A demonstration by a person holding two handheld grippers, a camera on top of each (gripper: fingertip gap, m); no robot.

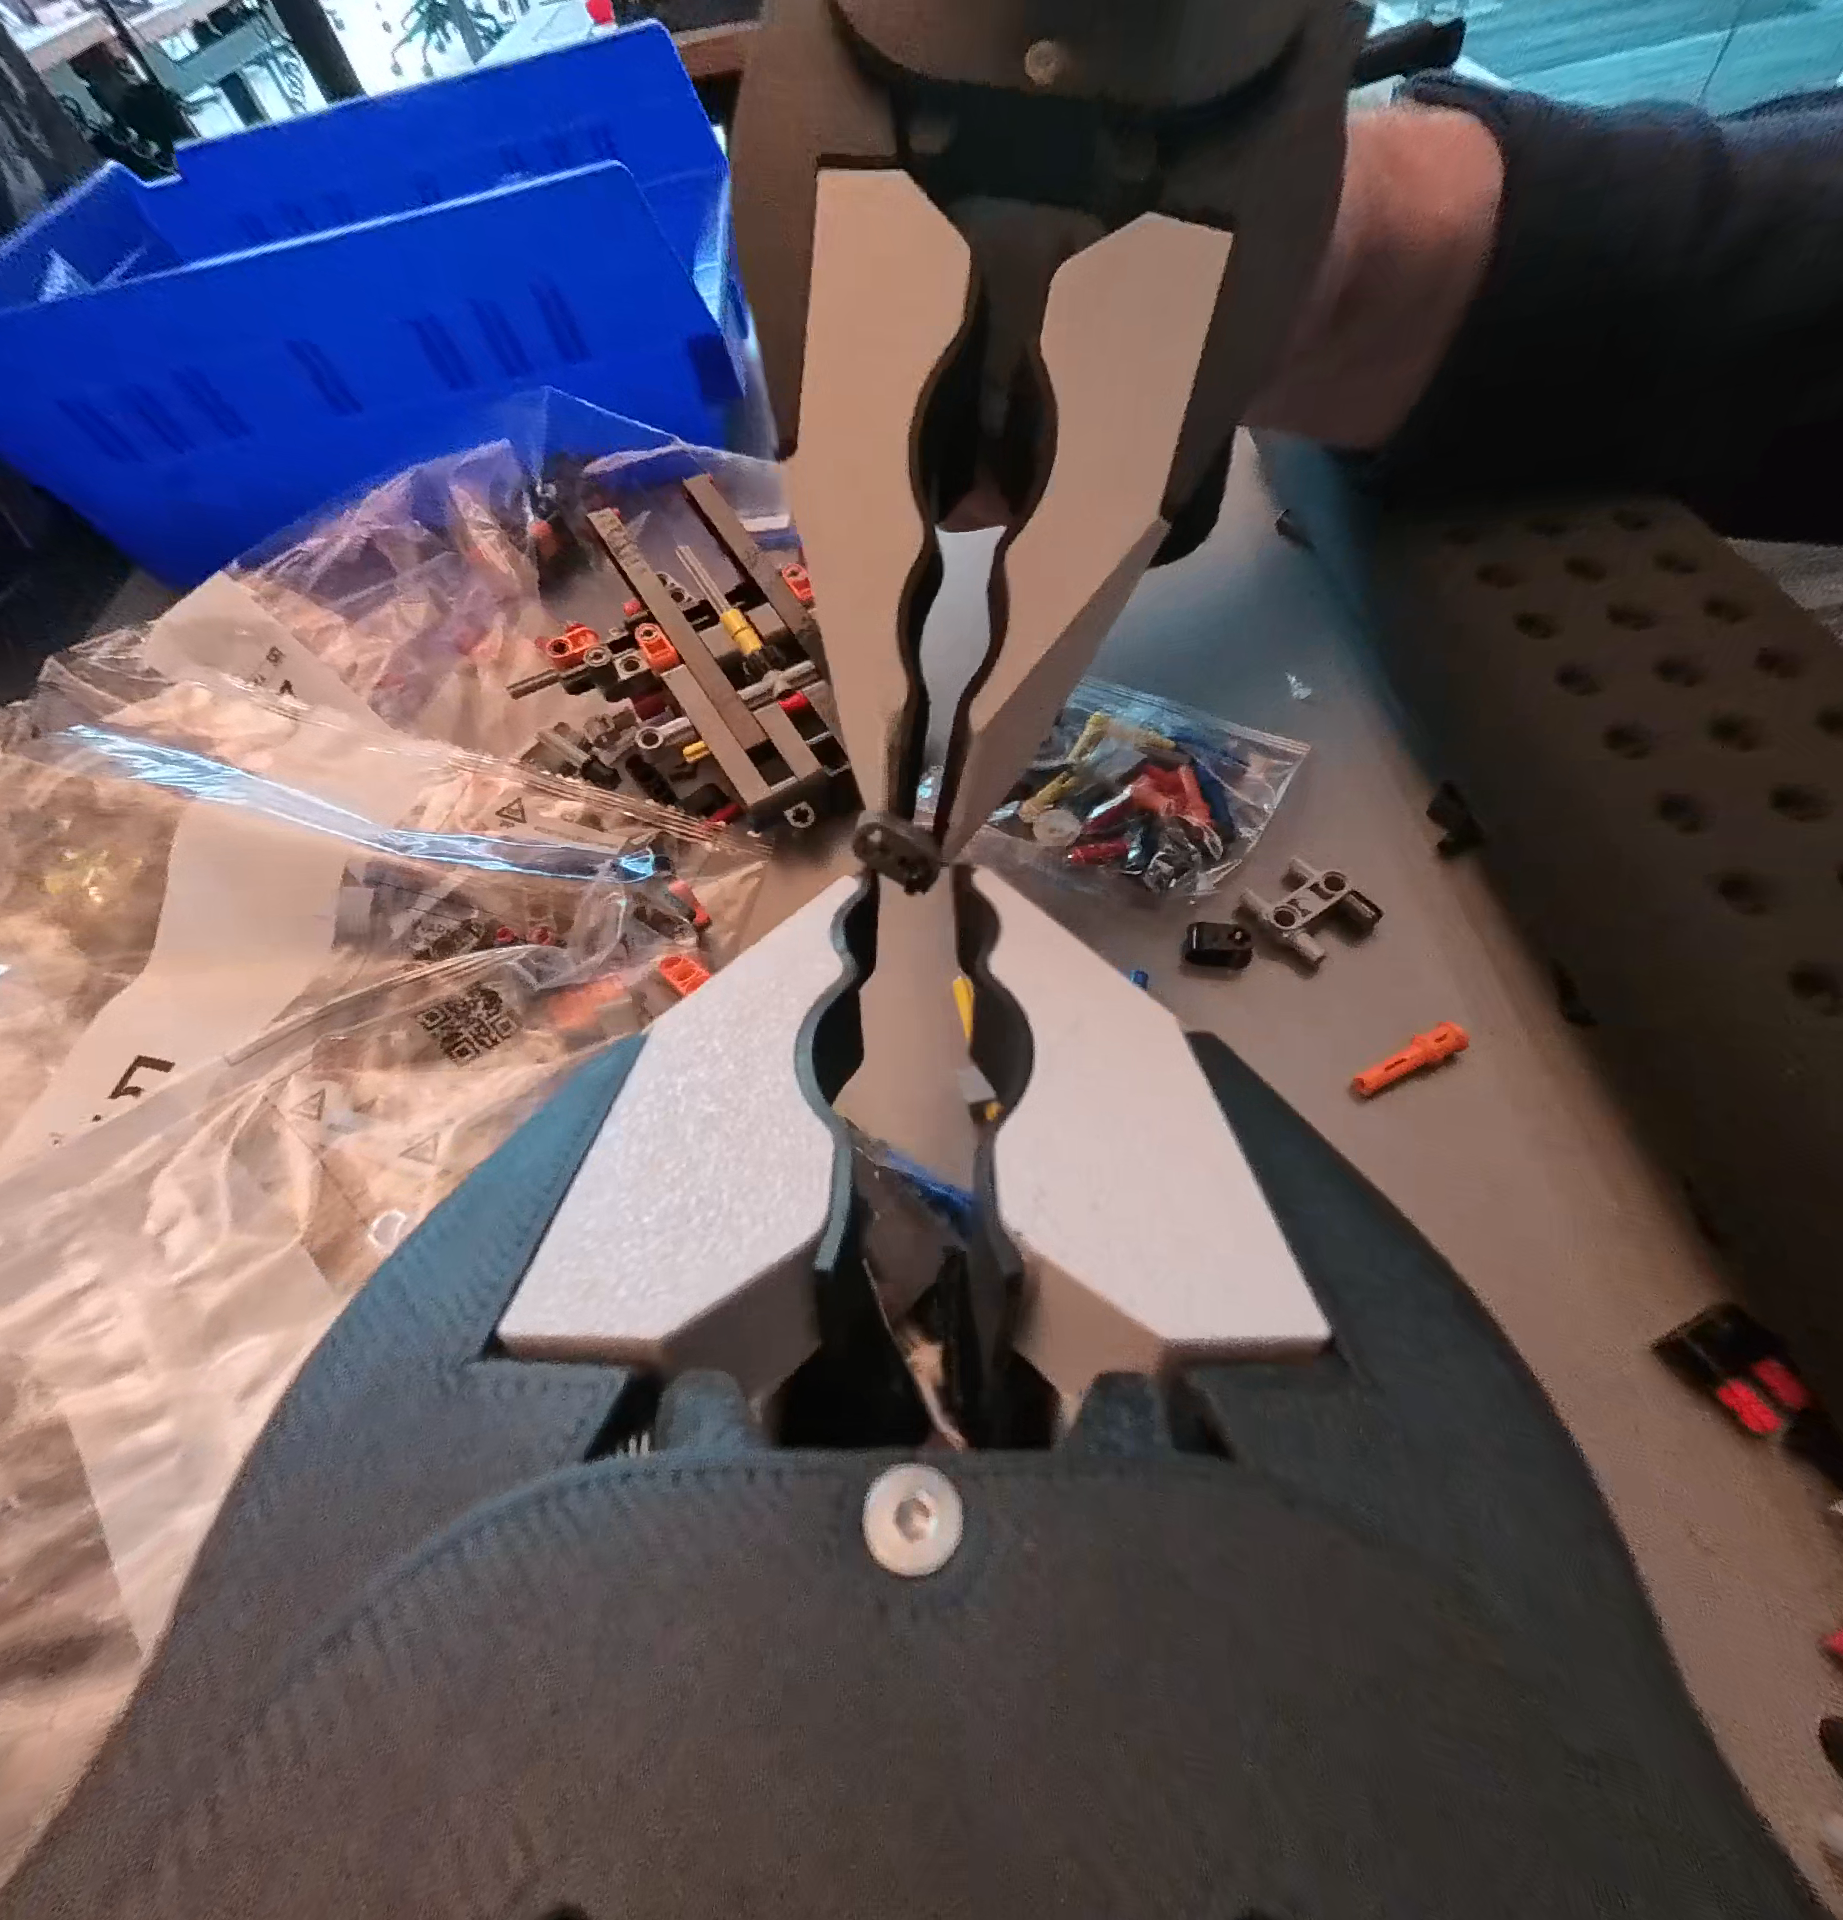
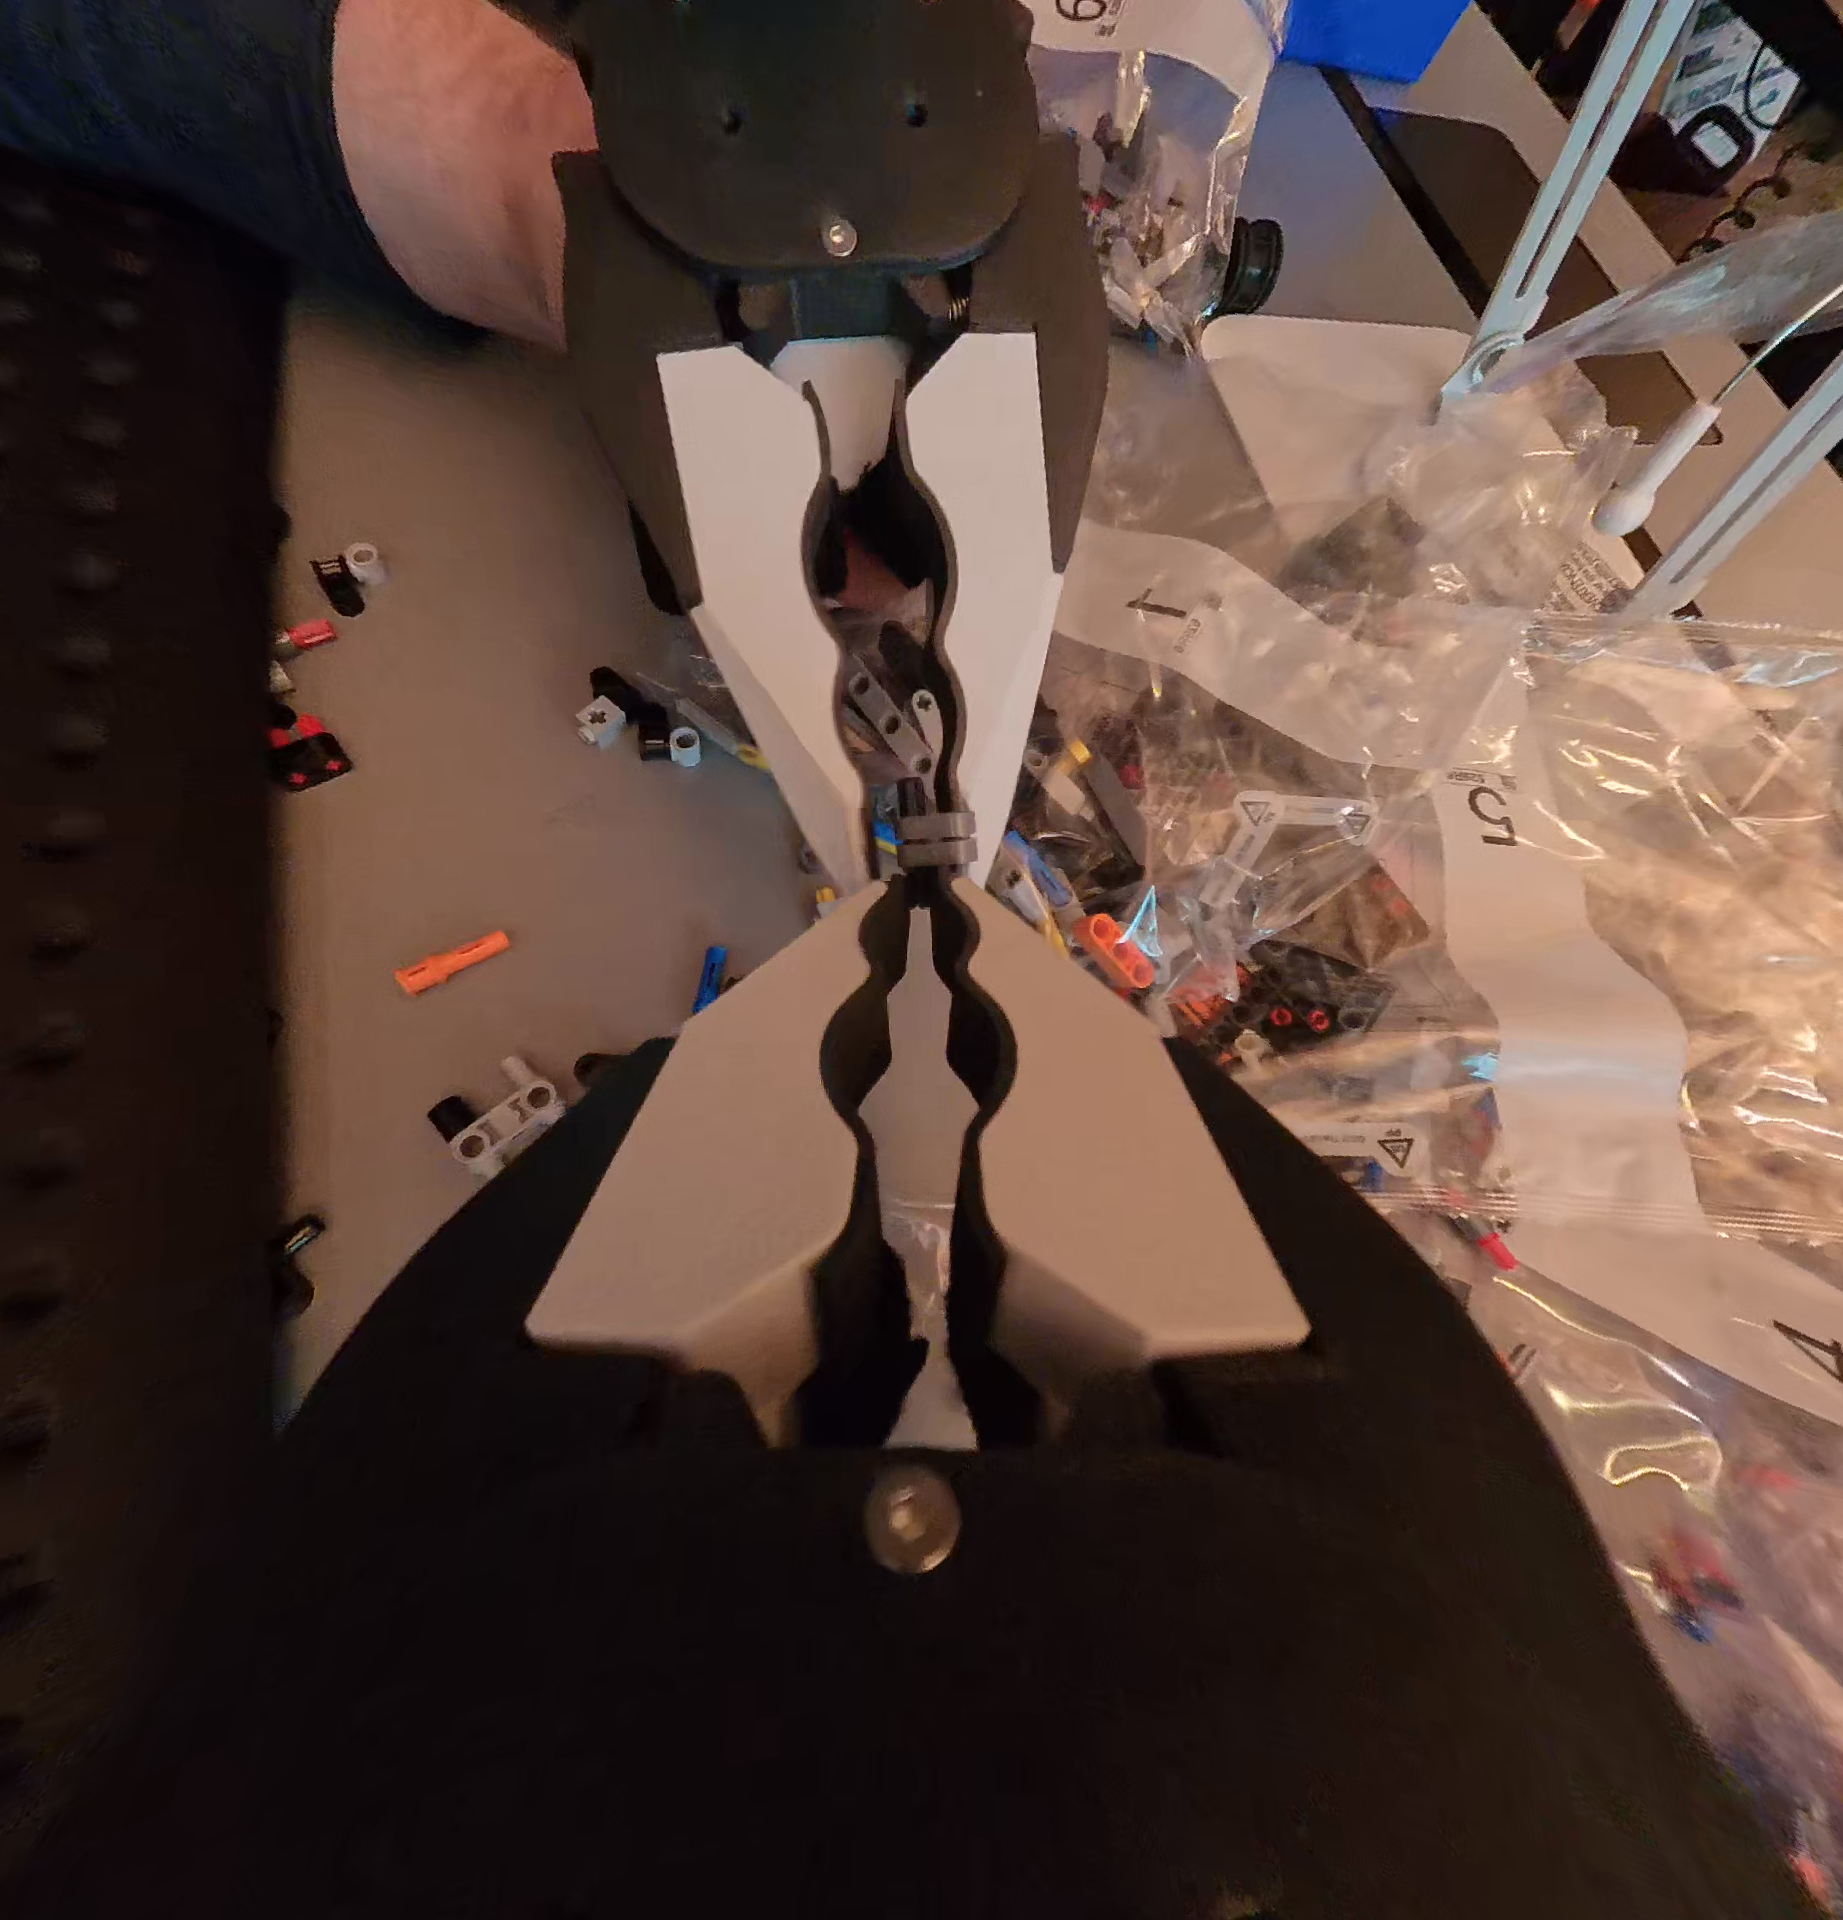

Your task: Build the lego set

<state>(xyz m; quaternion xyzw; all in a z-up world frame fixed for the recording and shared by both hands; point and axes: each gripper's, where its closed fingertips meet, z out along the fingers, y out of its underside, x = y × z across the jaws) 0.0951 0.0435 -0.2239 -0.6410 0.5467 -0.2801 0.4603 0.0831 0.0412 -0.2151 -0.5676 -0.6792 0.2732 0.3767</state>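
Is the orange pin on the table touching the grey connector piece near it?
Apart. In the left wrist view the orange pin lies alone, with bare table plainly visible between it and the grey connector piece.

Each camera is sitting just behind its own gripper and looking forward along the two fingers, tilted down at the grey desk (image 1: 1260, 665). The left wrist view is facing the right gripper (image 1: 922, 821) head-on at close range, with blue bins (image 1: 377, 343) beyond the desk's far edge. The right wrist view is facing back the opposite way at the left gripper (image 2: 922, 878). Both are sharing the desk's middle, including the orange pin (image 1: 1408, 1059) (image 2: 451, 962).
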